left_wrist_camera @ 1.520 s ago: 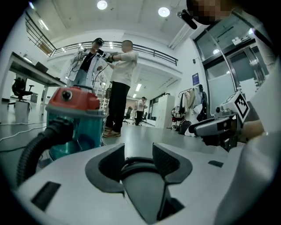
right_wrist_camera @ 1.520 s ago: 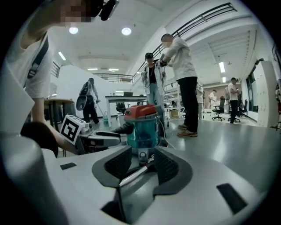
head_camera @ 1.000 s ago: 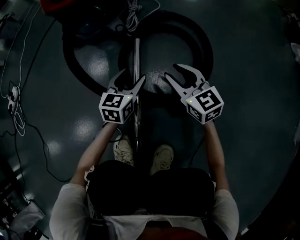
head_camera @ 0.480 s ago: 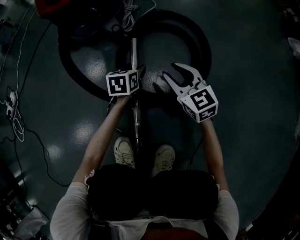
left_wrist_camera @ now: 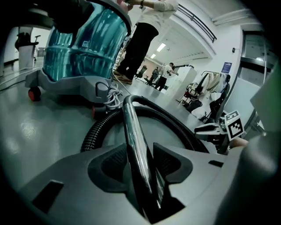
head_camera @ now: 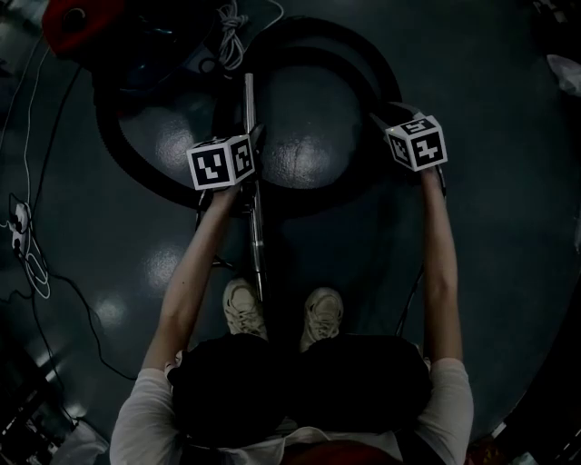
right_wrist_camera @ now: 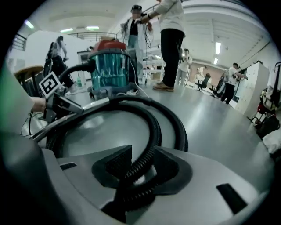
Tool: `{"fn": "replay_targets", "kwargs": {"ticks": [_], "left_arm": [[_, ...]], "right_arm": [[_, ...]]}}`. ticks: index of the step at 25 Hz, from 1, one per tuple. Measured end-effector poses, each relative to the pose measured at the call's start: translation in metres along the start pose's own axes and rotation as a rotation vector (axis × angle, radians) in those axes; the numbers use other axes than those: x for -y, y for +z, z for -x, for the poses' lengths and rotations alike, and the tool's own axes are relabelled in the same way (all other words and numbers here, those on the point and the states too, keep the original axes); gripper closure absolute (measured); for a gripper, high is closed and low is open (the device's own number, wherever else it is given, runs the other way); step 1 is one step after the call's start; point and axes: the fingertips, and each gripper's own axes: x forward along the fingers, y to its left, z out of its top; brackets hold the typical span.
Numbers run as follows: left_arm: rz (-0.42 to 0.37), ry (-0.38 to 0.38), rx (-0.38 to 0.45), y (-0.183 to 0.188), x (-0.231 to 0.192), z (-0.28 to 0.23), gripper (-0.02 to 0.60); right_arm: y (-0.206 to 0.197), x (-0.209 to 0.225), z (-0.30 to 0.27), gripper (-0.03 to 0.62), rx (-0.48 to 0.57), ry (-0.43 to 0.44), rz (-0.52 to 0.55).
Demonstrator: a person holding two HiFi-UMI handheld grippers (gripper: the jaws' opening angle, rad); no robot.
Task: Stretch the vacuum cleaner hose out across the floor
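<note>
The black ribbed hose (head_camera: 118, 154) lies coiled in loops on the dark floor in front of the vacuum cleaner (head_camera: 82, 18), whose teal canister (left_wrist_camera: 83, 44) shows in the left gripper view. A shiny metal wand (head_camera: 248, 100) runs across the coil. My left gripper (head_camera: 252, 138) has just been closing and its pads now sit against the wand (left_wrist_camera: 134, 132), which lies between them. My right gripper (head_camera: 379, 120) is at the right side of the coil. The hose (right_wrist_camera: 153, 132) passes between its jaws (right_wrist_camera: 138, 169), which stand apart and do not squeeze it.
White cables (head_camera: 27, 227) trail over the floor at the left and a white cord bundle (head_camera: 231, 18) lies by the vacuum. My shoes (head_camera: 241, 309) stand just behind the wand's near end. People (right_wrist_camera: 169, 39) stand beyond the vacuum.
The left gripper dropped onto the wand and its jaws closed around it. The right gripper swung out to the right and down, and now straddles the hose.
</note>
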Motion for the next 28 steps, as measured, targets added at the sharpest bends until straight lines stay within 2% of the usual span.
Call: {"fn": "replay_targets", "kwargs": {"ticks": [3,5,6,7,8,9,10,12,13,14,15,17,18,20,23,25,26,28], "left_arm": [[-0.059,-0.01,0.002,0.009,0.006,-0.007,0.388],[-0.113,-0.022,-0.011,0.014,0.015,-0.012,0.391],[-0.139,-0.033,-0.024,0.015,0.021,-0.016,0.391],[-0.164,-0.043,-0.036,0.016,0.028,-0.019,0.391],[-0.194,-0.048,-0.041,0.017,0.035,-0.022,0.393],[-0.237,-0.047,-0.024,0.021,0.043,-0.023,0.394],[-0.306,-0.034,0.032,0.031,0.051,-0.02,0.401],[-0.534,0.037,0.226,0.07,0.067,-0.008,0.548],[-0.647,0.071,0.303,0.089,0.075,-0.002,0.551],[-0.717,0.087,0.345,0.105,0.083,0.002,0.551],[-0.732,0.084,0.365,0.117,0.089,0.006,0.551],[-0.674,0.052,0.385,0.13,0.095,0.018,0.551],[-0.643,0.033,0.394,0.13,0.096,0.024,0.551],[-0.599,-0.012,0.404,0.12,0.094,0.035,0.549],[-0.472,-0.095,0.37,0.091,0.09,0.045,0.544],[-0.379,-0.121,0.351,0.075,0.088,0.053,0.5],[-0.35,-0.122,0.351,0.069,0.087,0.059,0.461],[-0.319,-0.119,0.351,0.058,0.088,0.07,0.394]], "right_arm": [[-0.052,-0.001,0.004,0.431,-0.212,0.023,0.051],[-0.083,-0.01,0.01,0.431,-0.317,0.022,0.13],[-0.093,-0.019,0.015,0.438,-0.356,0.049,0.144],[-0.102,-0.033,0.021,0.544,-0.388,0.117,0.117],[-0.11,-0.05,0.028,0.583,-0.415,0.203,0.063],[-0.118,-0.067,0.036,0.583,-0.442,0.274,0.023],[-0.128,-0.079,0.043,0.583,-0.473,0.317,0.018],[-0.151,-0.099,0.058,0.583,-0.562,0.368,0.066],[-0.163,-0.112,0.067,0.583,-0.618,0.405,0.09],[-0.175,-0.128,0.076,0.583,-0.674,0.453,0.113],[-0.186,-0.145,0.084,0.583,-0.72,0.503,0.142],[-0.199,-0.17,0.091,0.583,-0.749,0.568,0.221],[-0.198,-0.177,0.088,0.583,-0.715,0.57,0.261],[-0.171,-0.174,0.076,0.583,-0.544,0.493,0.349],[-0.078,-0.153,0.069,0.583,-0.154,0.303,0.507],[-0.014,-0.146,0.072,0.582,0.034,0.192,0.651],[0.011,-0.145,0.071,0.582,0.082,0.137,0.75],[0.042,-0.15,0.062,0.58,0.092,0.063,0.986]]}}
